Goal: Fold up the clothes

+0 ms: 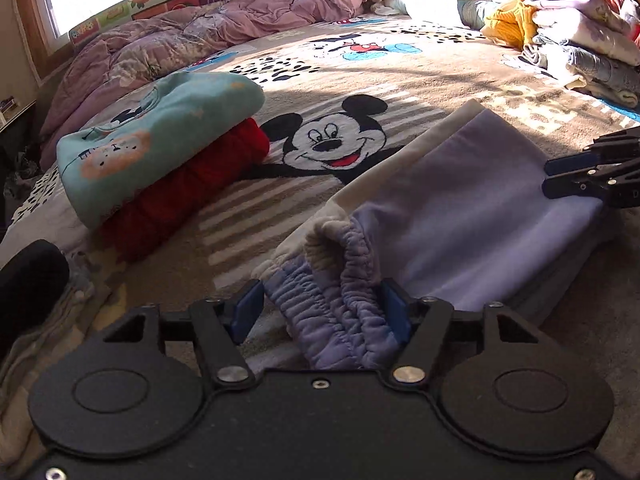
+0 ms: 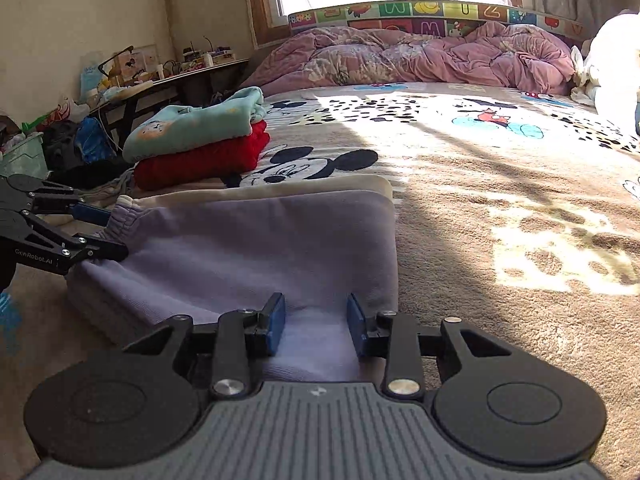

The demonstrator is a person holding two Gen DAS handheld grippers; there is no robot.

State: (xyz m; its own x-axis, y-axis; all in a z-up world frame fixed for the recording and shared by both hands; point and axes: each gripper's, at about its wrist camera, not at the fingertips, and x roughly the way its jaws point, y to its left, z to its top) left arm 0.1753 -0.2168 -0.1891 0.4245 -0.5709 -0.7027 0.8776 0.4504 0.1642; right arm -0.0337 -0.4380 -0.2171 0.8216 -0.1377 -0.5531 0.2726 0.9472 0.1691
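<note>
Jaws of both the left gripper (image 1: 322,312) and right gripper (image 2: 316,326) stand parted around the folded lilac trousers (image 1: 460,216), bracketing opposite ends, seemingly to grasp them.

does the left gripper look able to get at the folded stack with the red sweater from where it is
Probably yes, once it lets go. The left gripper has the elastic waistband of the lavender pants between its fingers, so it is occupied. Only bare blanket lies between it and the red sweater, nothing blocking.
</note>
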